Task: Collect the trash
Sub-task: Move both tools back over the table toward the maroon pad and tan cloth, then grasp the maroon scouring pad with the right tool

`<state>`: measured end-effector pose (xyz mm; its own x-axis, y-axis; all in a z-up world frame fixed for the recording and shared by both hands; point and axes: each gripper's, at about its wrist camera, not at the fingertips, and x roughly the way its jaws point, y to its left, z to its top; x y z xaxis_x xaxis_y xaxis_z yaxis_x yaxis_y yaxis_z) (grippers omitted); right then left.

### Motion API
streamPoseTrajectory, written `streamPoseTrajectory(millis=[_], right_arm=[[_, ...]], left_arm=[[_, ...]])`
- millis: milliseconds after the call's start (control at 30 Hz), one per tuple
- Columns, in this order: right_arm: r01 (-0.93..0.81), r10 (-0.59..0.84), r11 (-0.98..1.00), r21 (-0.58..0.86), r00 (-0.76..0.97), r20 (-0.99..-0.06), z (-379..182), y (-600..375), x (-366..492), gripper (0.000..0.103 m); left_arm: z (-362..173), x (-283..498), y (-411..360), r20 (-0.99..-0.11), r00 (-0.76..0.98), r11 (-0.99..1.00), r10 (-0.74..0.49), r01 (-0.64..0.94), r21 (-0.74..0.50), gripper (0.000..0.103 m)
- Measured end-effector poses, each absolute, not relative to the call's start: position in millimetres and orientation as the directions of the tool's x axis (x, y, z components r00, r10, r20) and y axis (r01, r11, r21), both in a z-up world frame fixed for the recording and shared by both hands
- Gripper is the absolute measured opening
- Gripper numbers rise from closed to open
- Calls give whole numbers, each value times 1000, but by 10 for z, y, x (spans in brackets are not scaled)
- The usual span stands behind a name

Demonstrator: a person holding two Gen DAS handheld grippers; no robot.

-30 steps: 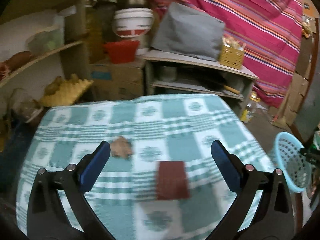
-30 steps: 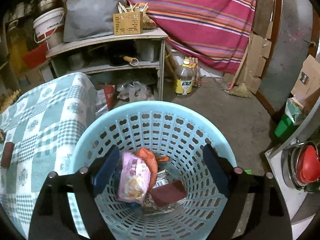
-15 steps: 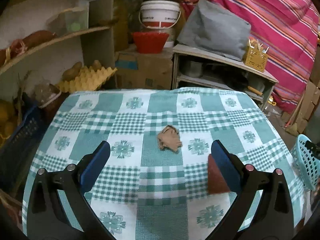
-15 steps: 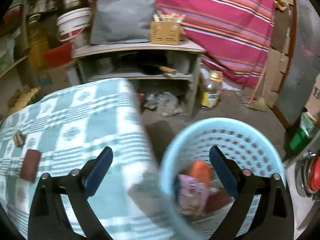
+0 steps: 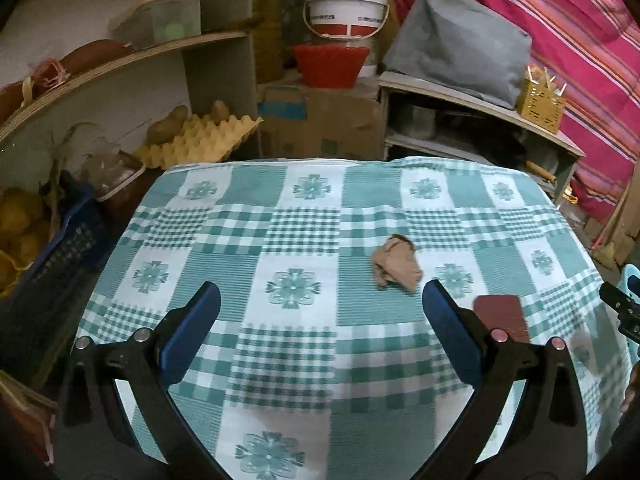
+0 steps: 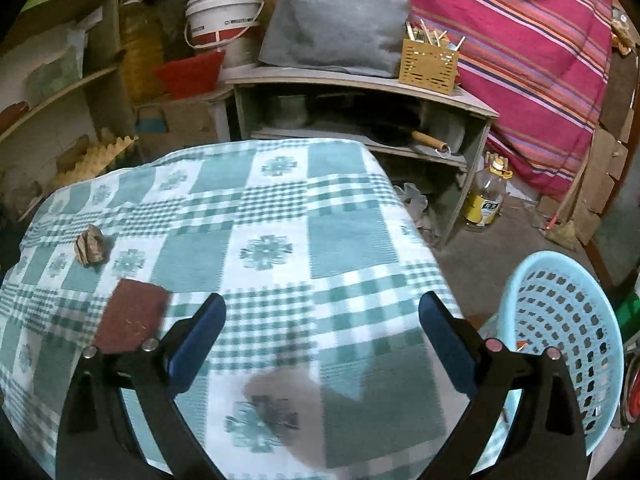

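A crumpled brown paper wad (image 5: 396, 262) lies on the green checked tablecloth (image 5: 296, 216), just beyond my left gripper's right finger. A flat dark red packet (image 5: 502, 318) lies to its right. My left gripper (image 5: 320, 316) is open and empty above the table. In the right wrist view the wad (image 6: 90, 245) and the packet (image 6: 130, 318) lie at the left. My right gripper (image 6: 322, 318) is open and empty over the table's right part. The light blue trash basket (image 6: 560, 320) stands on the floor at the right.
Shelves (image 5: 120, 64) with an egg tray (image 5: 200, 140) and a blue crate (image 5: 52, 248) stand to the left. A low shelf unit (image 6: 360, 120), a white bucket (image 6: 222, 16), a grey bag (image 6: 336, 20) and a bottle (image 6: 486, 196) stand behind the table.
My right gripper has swung left, from above the basket to over the table. My left gripper's view has shifted left, so the wad and the packet now lie toward its right.
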<state>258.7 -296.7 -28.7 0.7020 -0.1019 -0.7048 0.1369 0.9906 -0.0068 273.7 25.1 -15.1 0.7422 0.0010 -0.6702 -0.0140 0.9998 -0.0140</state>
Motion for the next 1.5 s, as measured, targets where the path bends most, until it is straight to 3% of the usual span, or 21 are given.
streamPoseTrajectory(millis=[667, 1100, 1200, 1267, 1333, 1500], right_arm=[[-69, 0, 996, -61, 663, -749, -618, -1730, 2719, 96], [-106, -29, 987, -122, 627, -779, -784, -1378, 2822, 96], [-106, -15, 989, -104, 628, -778, -759, -1417, 2841, 87], [-120, 9, 989, -82, 615, -789, -762, -1453, 2865, 71], [-144, 46, 988, -51, 600, -798, -773, -1478, 2873, 66], [-150, 33, 985, -82, 634, -773, -683, -1586, 2812, 66]], left_arm=[[-423, 2894, 895, -709, 701, 994, 80, -105, 8, 98], [-474, 2953, 988, -719, 690, 991, 88, -130, -4, 98], [-493, 3006, 917, -723, 686, 992, 80, -128, -12, 98], [-511, 3047, 859, -727, 682, 992, 76, -126, -14, 98], [-534, 3102, 782, -733, 677, 993, 64, -119, -23, 98], [-570, 3215, 562, -746, 666, 994, 14, -92, -63, 98]])
